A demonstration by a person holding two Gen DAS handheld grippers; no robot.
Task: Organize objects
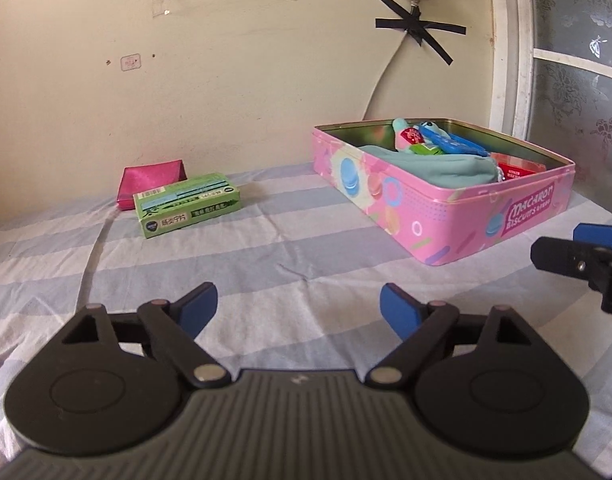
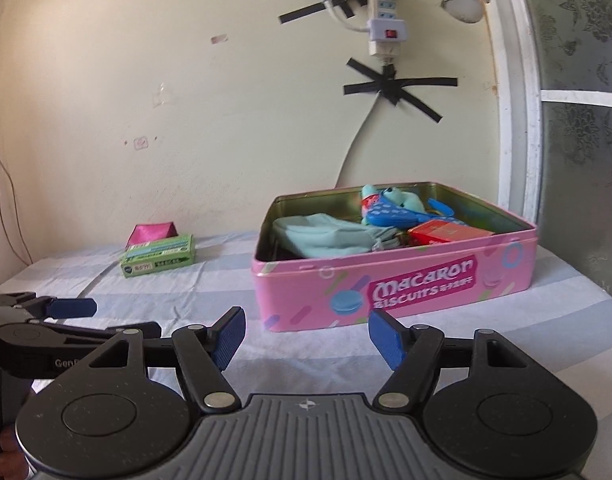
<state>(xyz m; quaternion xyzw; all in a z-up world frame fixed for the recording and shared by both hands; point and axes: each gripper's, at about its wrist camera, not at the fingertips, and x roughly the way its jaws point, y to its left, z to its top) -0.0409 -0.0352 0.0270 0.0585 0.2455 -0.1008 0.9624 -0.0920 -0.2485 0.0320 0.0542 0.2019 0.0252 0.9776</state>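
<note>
A pink macaron biscuit tin point(image 1: 446, 216) point(image 2: 390, 284) stands open on the striped bedsheet. Inside lie a folded teal cloth point(image 2: 326, 236), a blue spotted soft toy point(image 2: 386, 210) and a red box point(image 2: 446, 232). Far left by the wall a green box point(image 1: 185, 210) point(image 2: 159, 260) lies in front of a pink pouch point(image 1: 149, 182) point(image 2: 151, 234). My left gripper point(image 1: 299, 308) is open and empty, well short of the tin. My right gripper point(image 2: 306, 338) is open and empty too, just before the tin's front wall. In the right wrist view the left gripper point(image 2: 71, 312) shows at the left edge.
The striped sheet point(image 1: 265, 256) runs up to a cream wall. A power strip point(image 2: 386, 16) and taped cable hang on the wall above the tin. A white window frame point(image 2: 518, 100) with patterned glass stands at the right. The right gripper's finger point(image 1: 578, 256) pokes in at the left wrist view's right edge.
</note>
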